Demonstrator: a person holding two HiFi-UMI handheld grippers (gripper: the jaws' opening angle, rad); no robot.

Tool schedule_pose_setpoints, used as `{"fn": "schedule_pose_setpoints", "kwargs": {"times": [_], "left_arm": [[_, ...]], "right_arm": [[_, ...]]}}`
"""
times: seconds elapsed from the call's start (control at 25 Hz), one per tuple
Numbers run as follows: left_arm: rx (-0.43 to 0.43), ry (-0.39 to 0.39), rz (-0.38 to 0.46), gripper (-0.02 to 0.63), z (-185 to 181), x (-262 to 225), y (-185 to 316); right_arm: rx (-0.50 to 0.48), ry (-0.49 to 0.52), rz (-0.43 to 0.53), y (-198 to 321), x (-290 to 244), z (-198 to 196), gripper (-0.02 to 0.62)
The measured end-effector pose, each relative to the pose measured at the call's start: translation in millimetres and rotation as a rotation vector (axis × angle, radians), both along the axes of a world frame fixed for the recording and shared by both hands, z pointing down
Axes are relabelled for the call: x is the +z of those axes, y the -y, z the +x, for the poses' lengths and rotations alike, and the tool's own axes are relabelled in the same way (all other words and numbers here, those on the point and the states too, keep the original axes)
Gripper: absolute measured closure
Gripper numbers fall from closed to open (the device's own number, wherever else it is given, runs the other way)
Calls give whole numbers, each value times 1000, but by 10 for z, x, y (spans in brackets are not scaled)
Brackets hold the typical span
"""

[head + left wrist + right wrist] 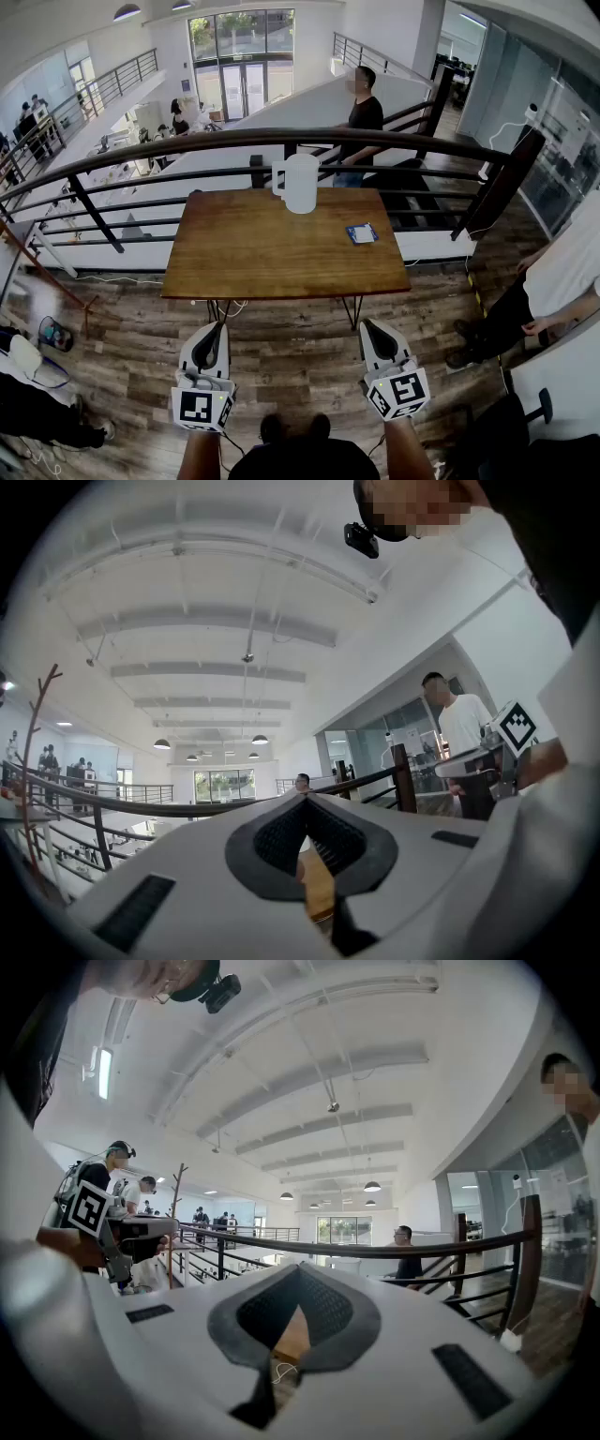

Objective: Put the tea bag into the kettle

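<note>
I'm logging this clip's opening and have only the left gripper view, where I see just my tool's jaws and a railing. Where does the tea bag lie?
Observer: The small blue and white tea bag packet lies flat on the brown wooden table, toward its right side, as the head view shows.
Operator: How near is my tool to it?
Observer: The left tool is short of the table's near edge, well apart from the packet.
Operator: And the kettle?
Observer: The white cylindrical kettle with a side handle stands upright at the table's far edge, apart from the packet.
</note>
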State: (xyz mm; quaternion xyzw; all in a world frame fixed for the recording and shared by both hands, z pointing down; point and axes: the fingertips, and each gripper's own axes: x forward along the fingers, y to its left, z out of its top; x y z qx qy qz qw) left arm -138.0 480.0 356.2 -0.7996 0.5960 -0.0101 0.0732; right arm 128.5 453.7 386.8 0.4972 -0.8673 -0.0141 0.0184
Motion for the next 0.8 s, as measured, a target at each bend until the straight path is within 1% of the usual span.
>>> {"fn": "schedule_pose_setpoints", "kwargs": {"times": [0.2,0.44,0.52,0.64,0.8], "left_arm": [[-1,4,-8,604,-9,7,0],[-1,4,-7,604,-9,19,26],[-2,5,-9,604,-10,22,23],[0,5,-10,604,-13,37,12],[1,3,-14,604,-5,71,34]], "right_arm": [[-6,18,4,9,-27,-10,578],[-13,2,2,33,-3,-27,580],[-20,19,6,23,-20,-35,578],[-42,73,16,-7,-57,-46,577],[-43,78,18,7,-33,-35,577]]}}
